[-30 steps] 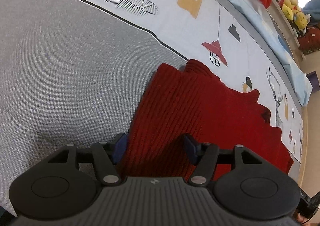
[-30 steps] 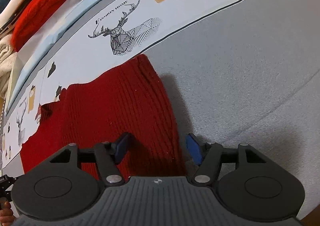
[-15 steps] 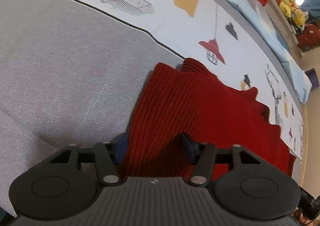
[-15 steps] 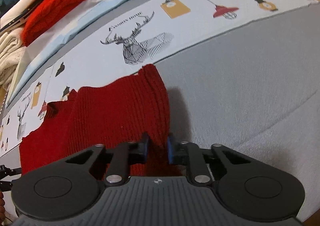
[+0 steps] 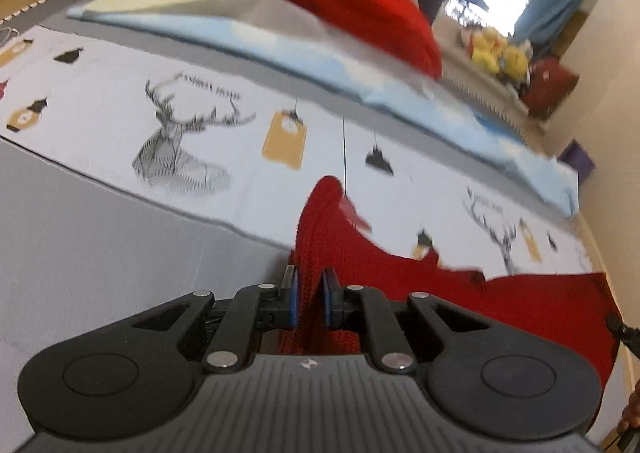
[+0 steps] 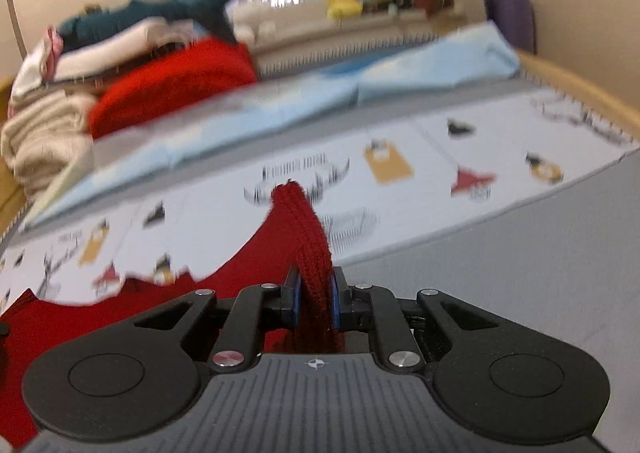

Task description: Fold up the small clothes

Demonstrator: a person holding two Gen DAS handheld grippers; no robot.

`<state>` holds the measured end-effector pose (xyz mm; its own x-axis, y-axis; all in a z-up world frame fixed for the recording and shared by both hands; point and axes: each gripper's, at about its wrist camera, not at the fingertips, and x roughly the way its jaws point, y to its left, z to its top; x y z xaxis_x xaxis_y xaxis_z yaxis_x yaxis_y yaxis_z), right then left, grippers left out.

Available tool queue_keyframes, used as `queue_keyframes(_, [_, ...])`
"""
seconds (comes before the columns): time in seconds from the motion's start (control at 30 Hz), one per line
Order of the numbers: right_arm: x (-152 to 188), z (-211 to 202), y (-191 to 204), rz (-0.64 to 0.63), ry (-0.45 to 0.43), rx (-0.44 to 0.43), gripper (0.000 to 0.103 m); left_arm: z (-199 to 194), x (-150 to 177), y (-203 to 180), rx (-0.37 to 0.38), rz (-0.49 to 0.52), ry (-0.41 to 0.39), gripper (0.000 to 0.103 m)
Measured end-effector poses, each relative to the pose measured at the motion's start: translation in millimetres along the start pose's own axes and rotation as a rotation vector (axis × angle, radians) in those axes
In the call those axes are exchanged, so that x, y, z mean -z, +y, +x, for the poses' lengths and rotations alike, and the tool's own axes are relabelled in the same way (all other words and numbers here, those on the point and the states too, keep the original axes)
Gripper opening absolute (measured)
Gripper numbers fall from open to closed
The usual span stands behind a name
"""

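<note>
- Two grippers, both mine, each clamped on one red knit.
- Left gripper (image 5: 308,299): I see its jaws have just been closing; blue pads now pinch a bunched edge of the knit (image 5: 520,305), which stands up between them.
- Right gripper (image 6: 316,299): jaws have just been closing too; pads squeeze a ribbed fold of the knit (image 6: 304,221).
- Knit: slung between my two grips, sagging in the middle, over the bed (image 5: 100,237) where its grey part meets the white printed band.
- Clothes pile (image 6: 132,65): red, cream and teal, at the bed's far edge.
- Blue sheet (image 5: 320,61): folded, just before that pile.
</note>
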<state>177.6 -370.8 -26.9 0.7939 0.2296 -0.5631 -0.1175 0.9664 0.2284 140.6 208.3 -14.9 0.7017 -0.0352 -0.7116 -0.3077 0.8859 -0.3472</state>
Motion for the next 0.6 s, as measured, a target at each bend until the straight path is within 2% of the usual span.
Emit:
queue_keyframes(0.1, [-5, -1, 5, -0.018, -0.069, 0.039, 0.014, 1, -6, 0, 0.008, -0.038, -0.041, 0.012])
queue_keyframes(0.17, [-6, 2, 5, -0.007, -0.086, 0.058, 0.014, 2, -8, -1, 0.001, -0.038, -0.053, 0.012])
queue_keyframes(0.27, [-4, 16, 6, -0.012, -0.045, 0.087, 0.014, 17, -6, 4, -0.016, -0.059, 0.016, 0.014])
queue_keyframes(0.33, [4, 32, 6, -0.009, 0.057, 0.116, 0.019, 33, 0, 14, -0.021, -0.115, 0.131, 0.024])
queue_keyframes(0.4, [19, 58, -5, 0.037, 0.268, 0.138, 0.024, 39, 6, 26, 0.03, -0.189, 0.207, 0.057])
queue_keyframes(0.47, [36, 68, -18, 0.081, 0.409, 0.169, 0.03, 39, 12, 32, 0.061, -0.193, 0.27, 0.064])
queue_keyframes(0.57, [44, 48, -36, 0.153, 0.411, 0.122, 0.046, 34, 28, 38, 0.045, -0.126, 0.381, 0.064])
queue_keyframes(0.6, [45, 42, -41, 0.167, 0.419, 0.103, 0.047, 31, 35, 40, 0.041, -0.103, 0.416, 0.063])
